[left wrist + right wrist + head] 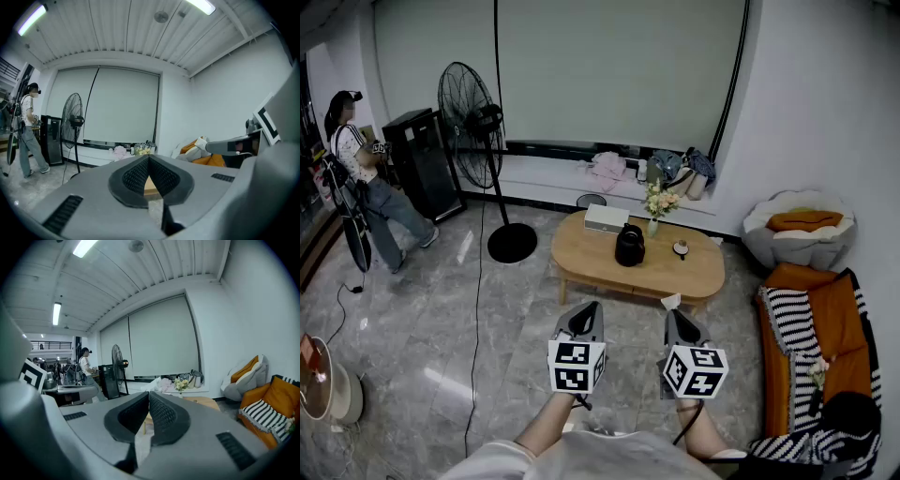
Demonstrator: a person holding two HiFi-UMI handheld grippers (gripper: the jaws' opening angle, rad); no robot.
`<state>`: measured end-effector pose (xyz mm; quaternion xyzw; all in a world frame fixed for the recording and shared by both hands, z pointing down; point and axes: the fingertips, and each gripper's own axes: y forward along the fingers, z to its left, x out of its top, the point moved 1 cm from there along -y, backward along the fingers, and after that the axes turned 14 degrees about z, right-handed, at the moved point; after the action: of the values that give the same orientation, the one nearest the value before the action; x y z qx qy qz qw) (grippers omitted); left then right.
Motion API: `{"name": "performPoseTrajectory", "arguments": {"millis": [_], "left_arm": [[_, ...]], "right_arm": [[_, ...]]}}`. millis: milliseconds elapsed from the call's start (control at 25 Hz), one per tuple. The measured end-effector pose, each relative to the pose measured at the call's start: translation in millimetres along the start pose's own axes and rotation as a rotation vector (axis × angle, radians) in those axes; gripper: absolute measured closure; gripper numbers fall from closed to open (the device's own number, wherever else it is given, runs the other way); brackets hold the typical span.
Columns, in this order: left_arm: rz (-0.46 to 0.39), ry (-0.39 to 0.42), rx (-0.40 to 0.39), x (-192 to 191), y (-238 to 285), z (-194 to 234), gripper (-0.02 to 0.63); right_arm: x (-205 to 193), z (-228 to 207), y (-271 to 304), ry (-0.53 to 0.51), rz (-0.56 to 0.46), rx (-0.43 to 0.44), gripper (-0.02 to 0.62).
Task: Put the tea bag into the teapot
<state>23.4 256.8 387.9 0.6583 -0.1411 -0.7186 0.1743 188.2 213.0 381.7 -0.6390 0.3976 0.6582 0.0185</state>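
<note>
The black teapot (629, 246) stands on the oval wooden coffee table (581, 258), a few steps ahead of me. A small dark cup-like item (681, 248) with something pale in it sits to its right; I cannot make out a tea bag for certain. My left gripper (590, 307) and right gripper (671, 314) hang side by side over the floor, short of the table, both shut with nothing showing between the pads in either gripper view. A small white scrap (671, 301) shows at the right gripper's tip; whether it is held I cannot tell.
A white box (607, 217) and a vase of flowers (657, 205) share the table. A standing fan (478, 131) and a person (366, 178) are at the left. At the right are an orange sofa with a striped throw (806, 323) and a beanbag (797, 230). A cable (474, 375) runs across the floor.
</note>
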Motion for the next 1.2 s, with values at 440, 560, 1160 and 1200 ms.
{"name": "performPoseTrajectory", "arguments": {"millis": [440,560,1160,1200], "left_arm": [[0.016,-0.001,0.019,-4.5,4.8,-10.4,0.601],[0.017,0.002,0.029,-4.2,4.7,-15.2,0.601],[0.049,0.021,0.02,-6.1,46.8,-28.7,0.601],[0.047,0.018,0.019,-4.1,52.0,-26.2,0.601]], "right_arm": [[-8.5,-11.2,3.7,0.029,0.025,0.05,0.558],[-10.7,-16.3,0.7,0.026,0.027,0.052,0.558],[-18.4,-51.5,25.0,0.054,0.058,0.028,0.558],[-16.4,-52.3,28.8,0.043,0.057,0.021,0.558]]}}
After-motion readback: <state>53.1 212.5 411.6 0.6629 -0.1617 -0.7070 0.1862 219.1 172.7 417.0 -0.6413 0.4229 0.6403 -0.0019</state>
